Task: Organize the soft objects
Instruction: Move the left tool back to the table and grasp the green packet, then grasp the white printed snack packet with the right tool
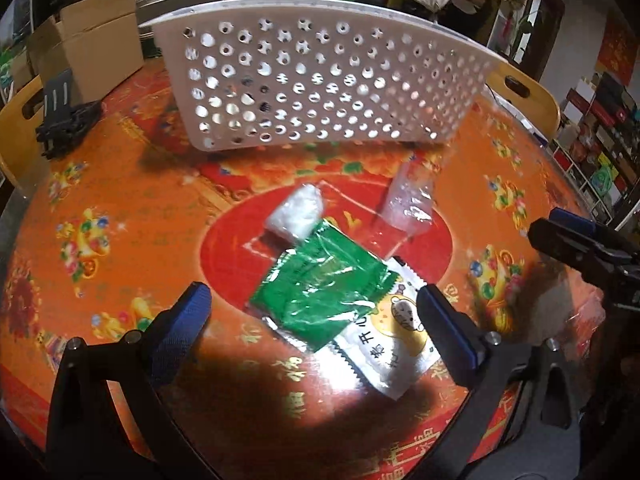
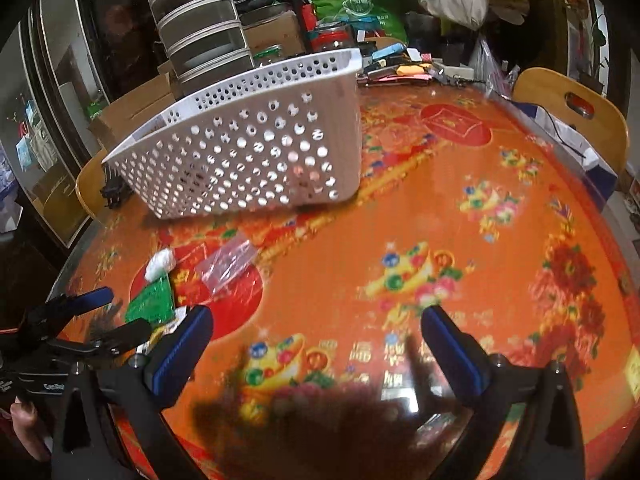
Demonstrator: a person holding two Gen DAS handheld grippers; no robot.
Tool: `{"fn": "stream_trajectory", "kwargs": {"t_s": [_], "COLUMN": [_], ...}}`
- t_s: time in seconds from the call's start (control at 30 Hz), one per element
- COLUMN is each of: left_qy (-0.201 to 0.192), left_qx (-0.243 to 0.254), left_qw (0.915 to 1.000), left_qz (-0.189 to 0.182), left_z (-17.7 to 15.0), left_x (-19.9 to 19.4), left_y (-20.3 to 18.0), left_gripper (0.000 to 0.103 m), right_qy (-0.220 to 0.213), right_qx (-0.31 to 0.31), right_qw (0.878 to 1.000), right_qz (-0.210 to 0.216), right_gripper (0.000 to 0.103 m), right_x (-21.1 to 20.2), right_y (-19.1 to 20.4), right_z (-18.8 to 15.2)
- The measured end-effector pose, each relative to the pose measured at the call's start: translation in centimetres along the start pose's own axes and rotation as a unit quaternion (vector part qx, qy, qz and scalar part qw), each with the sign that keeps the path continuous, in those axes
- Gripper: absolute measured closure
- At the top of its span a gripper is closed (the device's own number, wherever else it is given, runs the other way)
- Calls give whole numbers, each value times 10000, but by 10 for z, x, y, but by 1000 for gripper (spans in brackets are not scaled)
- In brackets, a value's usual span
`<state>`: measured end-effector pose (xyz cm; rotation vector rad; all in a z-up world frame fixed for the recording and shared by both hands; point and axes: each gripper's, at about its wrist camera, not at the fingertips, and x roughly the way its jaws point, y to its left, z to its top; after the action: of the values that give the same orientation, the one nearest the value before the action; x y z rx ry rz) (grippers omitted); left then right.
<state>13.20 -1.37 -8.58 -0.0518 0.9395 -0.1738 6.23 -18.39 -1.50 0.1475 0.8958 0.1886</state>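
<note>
Left gripper: jaws spread wide, nothing between them, poised above the near packets; also seen at the lower left edge of the right wrist view.

Right gripper: jaws spread wide, empty, over bare patterned cloth; its tip shows at the right edge of the left wrist view.

Desk: round, covered in an orange-red cloth with flower and ingot motifs and a red centre disc.

White snack packet: flat on the desk, nearest item, printed with characters and a cartoon figure; partly under the green one.

Green foil packet: lying flat, overlapping the white packet's far corner, on the red disc.

White soft wad: just beyond the green packet, touching its far edge.

Clear plastic bag: right of the wad, apart from it, crumpled.

White perforated basket: beyond the four items, well apart from them, standing on the desk; contents cannot be told through the holes.

Black clip-like object: far left of the desk, beside the basket.

Cardboard boxes: behind the desk, left.

Wooden chair: far right edge.
</note>
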Motion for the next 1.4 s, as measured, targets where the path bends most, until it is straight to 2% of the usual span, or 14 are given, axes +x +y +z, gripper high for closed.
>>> {"fn": "stream_trajectory", "kwargs": {"t_s": [0.3,0.43,0.5,0.8,1.0,1.3,1.37,1.4], "left_qy": [-29,-130,-151,-500,-558,-661,-706,-721], "left_qx": [89,165,159,183,146,-184,-268,-292], "left_qw": [9999,9997,9997,9986,9981,9969,9964,9962], "left_qz": [80,83,48,28,216,388,384,380], "left_z": [0,-1,-1,-17,-31,-42,-43,-43], "left_x": [12,9,7,-19,-34,-44,-46,-47], "left_y": [-6,-9,-8,8,31,76,86,89], "left_gripper": [8,28,31,32,32,32,32,32], "right_qy": [38,88,117,177,284,424,402,387], "right_qx": [119,103,74,3,-236,-1004,-1158,-1244], "right_qw": [9999,9999,9998,9990,9965,9927,9918,9911], "right_qz": [88,94,127,422,748,516,362,277], "right_gripper": [0,0,0,0,0,0,4,8], "right_x": [0,3,4,9,19,35,37,38], "right_y": [-1,2,5,26,60,122,131,136], "right_z": [-9,-11,-12,-16,-21,-29,-31,-33]}}
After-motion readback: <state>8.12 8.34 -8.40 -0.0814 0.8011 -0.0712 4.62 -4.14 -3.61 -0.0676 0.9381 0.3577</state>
